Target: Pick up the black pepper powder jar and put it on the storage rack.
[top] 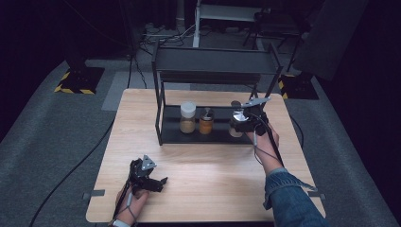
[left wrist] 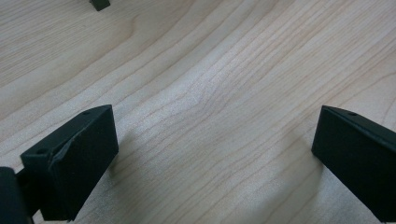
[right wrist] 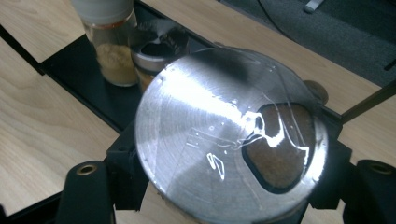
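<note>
My right gripper [top: 240,125] is shut on a spice jar [top: 237,118] with a shiny silver lid [right wrist: 210,140], held at the right end of the rack's lower shelf [top: 171,133]. In the right gripper view the lid's clear window shows brown spice, and black jaws press on both sides of the jar. A white-lidded jar of tan powder [top: 187,117] [right wrist: 112,46] and a silver-lidded orange jar [top: 206,121] [right wrist: 154,53] stand on that shelf. My left gripper [top: 158,182] [left wrist: 215,158] rests open over the bare wooden table [left wrist: 201,70] at the front left.
The black two-tier rack [top: 213,66] stands at the table's far middle, its upper shelf overhanging the jars. Thin black uprights frame the shelf. Grey carpet and cables surround the table. A sleeve in denim [top: 291,194] comes in from the bottom right.
</note>
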A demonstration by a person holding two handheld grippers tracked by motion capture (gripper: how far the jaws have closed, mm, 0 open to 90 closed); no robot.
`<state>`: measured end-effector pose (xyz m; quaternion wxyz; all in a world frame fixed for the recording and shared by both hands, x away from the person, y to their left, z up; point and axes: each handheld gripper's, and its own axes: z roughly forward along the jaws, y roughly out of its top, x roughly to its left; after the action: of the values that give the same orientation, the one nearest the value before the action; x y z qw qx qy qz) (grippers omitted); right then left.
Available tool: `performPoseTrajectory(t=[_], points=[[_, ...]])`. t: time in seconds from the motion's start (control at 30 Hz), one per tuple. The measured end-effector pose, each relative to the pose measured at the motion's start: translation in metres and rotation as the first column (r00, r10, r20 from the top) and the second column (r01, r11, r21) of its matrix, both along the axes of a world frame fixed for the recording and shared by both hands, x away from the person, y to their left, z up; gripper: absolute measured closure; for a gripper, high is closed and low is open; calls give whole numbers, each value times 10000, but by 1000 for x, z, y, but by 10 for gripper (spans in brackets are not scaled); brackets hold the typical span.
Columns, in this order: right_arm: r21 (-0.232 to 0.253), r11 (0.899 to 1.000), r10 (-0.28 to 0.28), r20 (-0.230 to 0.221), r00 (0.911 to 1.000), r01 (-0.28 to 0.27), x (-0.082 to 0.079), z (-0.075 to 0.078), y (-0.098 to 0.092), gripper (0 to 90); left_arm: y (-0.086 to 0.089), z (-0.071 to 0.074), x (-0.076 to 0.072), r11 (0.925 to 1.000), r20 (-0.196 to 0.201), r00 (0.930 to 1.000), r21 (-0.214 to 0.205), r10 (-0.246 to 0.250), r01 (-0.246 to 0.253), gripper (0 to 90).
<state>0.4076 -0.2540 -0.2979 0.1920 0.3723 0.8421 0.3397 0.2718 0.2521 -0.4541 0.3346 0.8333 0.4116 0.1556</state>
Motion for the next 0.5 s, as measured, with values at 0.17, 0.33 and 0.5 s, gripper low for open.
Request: performPoseTrajectory(t=[0.17,0.33,0.5], points=[[2,10000,-26,-109,9999,26,13,1,5,305,0,0,0,10000,6,10000,17,-17,17,0],[-227,9997,-72,-142,9999,68,26,-3,16,305,0,0,0,10000,2,10000,6,-14,14,0],[-308,9994,-195,-288,9994,186,37,-11,23,305,0,0,-1,10000,14,10000,21,-28,28,0]])
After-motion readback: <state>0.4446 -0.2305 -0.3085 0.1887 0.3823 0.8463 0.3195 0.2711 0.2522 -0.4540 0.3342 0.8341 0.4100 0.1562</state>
